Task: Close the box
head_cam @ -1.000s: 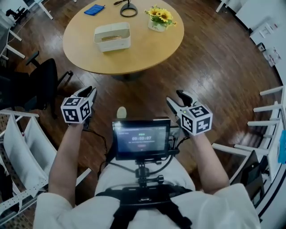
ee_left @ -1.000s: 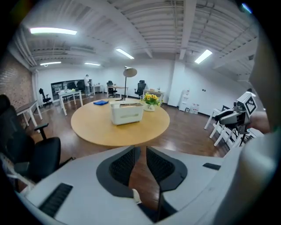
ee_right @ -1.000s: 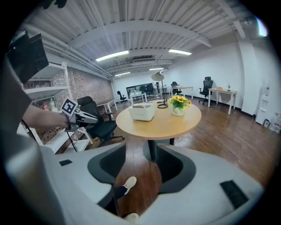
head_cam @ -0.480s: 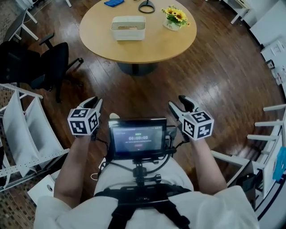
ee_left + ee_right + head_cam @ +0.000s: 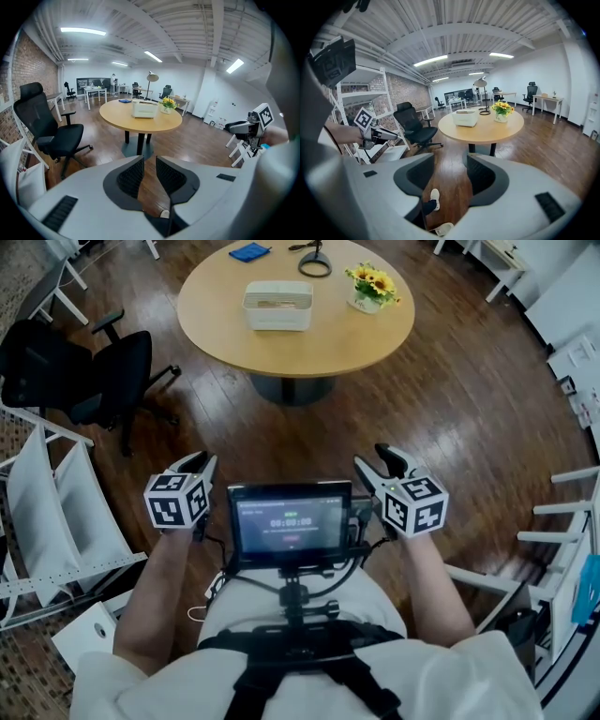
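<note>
Nearest the body, a chest-mounted screen (image 5: 292,521) is noted, flanked by the left gripper (image 5: 199,463) and the right gripper (image 5: 370,457), both held at waist height over bare wooden floor. The left jaws are found slightly parted and the right jaws wider apart; nothing is gripped by either, only floor being seen between them. A black office chair (image 5: 103,371) is recorded further out on the left. Beyond it stands the round table (image 5: 309,348), on which the white box (image 5: 277,306) rests, well apart from both grippers, beside a pot of yellow flowers (image 5: 370,282). Compared with a second ago, the table is now centred ahead, while the grippers' posture is unchanged. The approach is judged under way; closing has not been started.
</note>
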The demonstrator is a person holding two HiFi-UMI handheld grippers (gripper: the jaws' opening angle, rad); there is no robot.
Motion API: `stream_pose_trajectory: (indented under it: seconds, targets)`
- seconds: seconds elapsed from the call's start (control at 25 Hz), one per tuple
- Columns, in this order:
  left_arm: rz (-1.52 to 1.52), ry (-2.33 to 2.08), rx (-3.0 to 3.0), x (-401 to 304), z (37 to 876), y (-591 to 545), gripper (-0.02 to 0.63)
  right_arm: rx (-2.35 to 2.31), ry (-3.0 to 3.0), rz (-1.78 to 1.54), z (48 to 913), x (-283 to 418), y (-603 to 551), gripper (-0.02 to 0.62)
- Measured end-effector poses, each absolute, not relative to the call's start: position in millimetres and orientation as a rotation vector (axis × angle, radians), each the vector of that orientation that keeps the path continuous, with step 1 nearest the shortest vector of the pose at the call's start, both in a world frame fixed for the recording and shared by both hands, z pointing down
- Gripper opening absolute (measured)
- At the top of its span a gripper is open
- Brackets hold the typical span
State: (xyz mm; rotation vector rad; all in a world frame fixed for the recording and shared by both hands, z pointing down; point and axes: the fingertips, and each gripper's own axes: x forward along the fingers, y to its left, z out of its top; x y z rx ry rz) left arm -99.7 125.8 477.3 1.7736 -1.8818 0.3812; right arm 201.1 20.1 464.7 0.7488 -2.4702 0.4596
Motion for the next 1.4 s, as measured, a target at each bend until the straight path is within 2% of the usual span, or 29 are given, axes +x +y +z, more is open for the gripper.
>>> stream_pose_trajectory:
  seconds: [1.4]
  targets:
    - [0.401,-1.881,1.73,-94,496,161,0.087,0.676,-2.464,0.424,469,191,45,0.224]
